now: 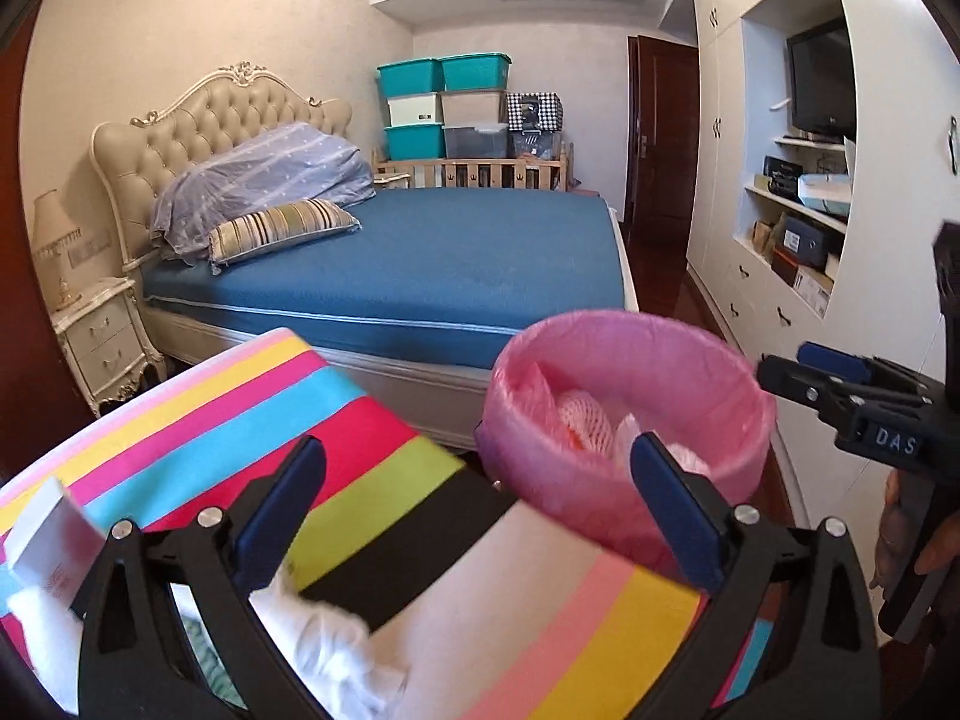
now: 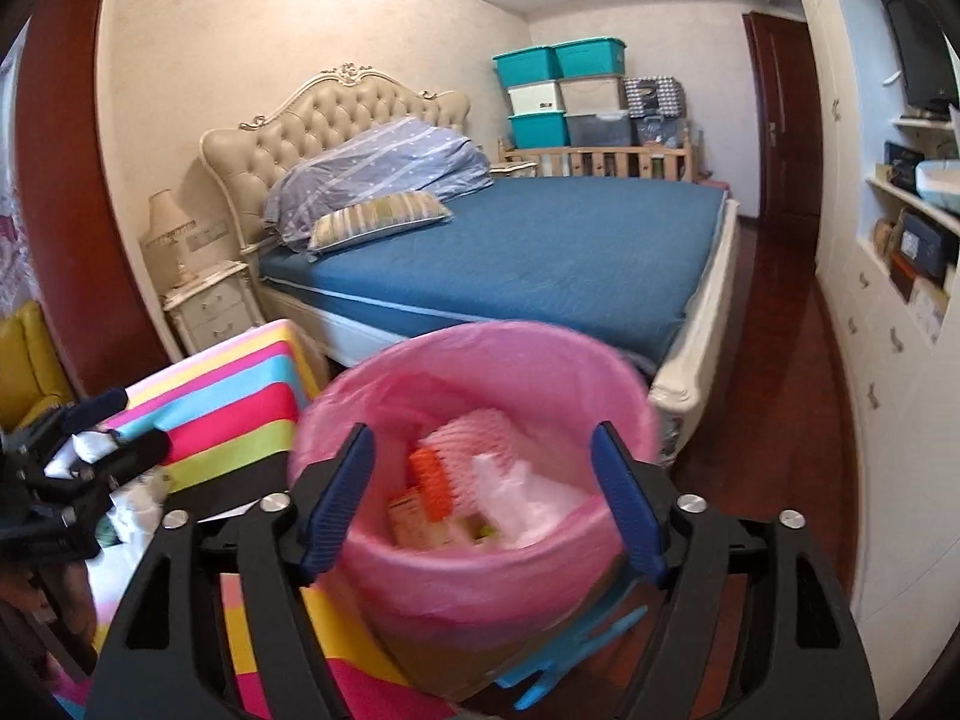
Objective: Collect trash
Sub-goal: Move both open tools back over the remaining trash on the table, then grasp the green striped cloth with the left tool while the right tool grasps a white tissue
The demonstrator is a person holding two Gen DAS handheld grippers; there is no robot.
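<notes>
A bin lined with a pink bag stands beside a striped table; it holds orange, white and pink trash. My left gripper is open and empty above the table, with crumpled white paper and a white box below it. My right gripper is open and empty just over the bin's mouth. It shows at the right of the left wrist view. The left gripper shows at the left of the right wrist view.
A bed with a blue mattress lies behind the bin. A nightstand stands at the left and white cabinets line the right wall. A blue plastic object lies by the bin's base on the wooden floor.
</notes>
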